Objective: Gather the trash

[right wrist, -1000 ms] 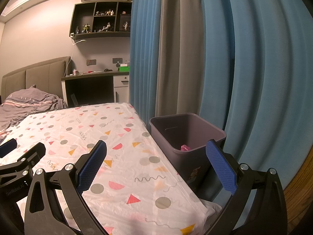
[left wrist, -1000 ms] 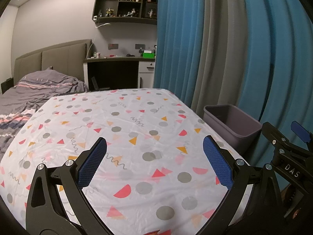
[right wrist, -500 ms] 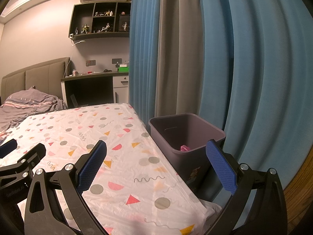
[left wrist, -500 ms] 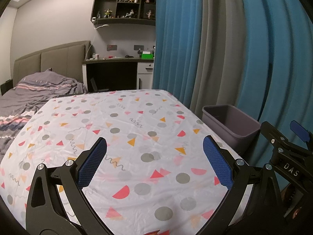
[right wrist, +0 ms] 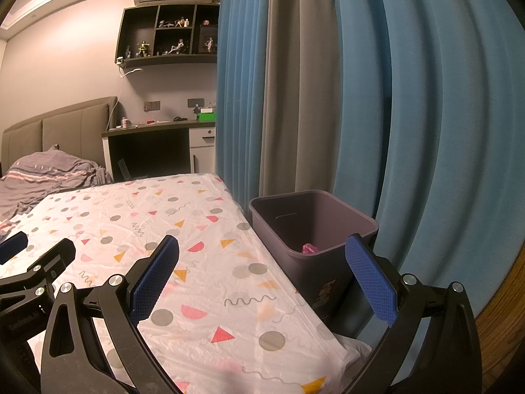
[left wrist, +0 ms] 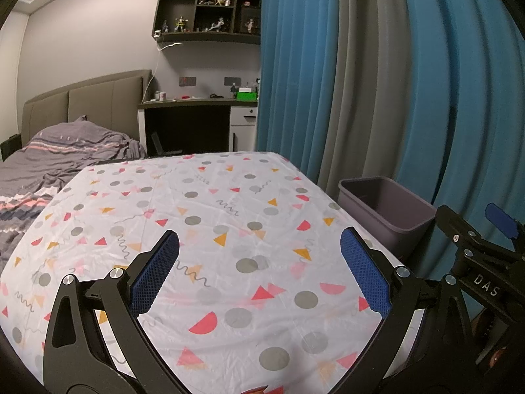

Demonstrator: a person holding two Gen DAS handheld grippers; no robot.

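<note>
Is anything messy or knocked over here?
Nothing stands out. The purple bin stands upright beside the patterned table cover, with a pink scrap inside it. No trash shows on the cover. Both tools, left and right, are open and hold nothing.

Both views have drifted slightly; the bin (right wrist: 313,220) sits marginally lower.
</note>
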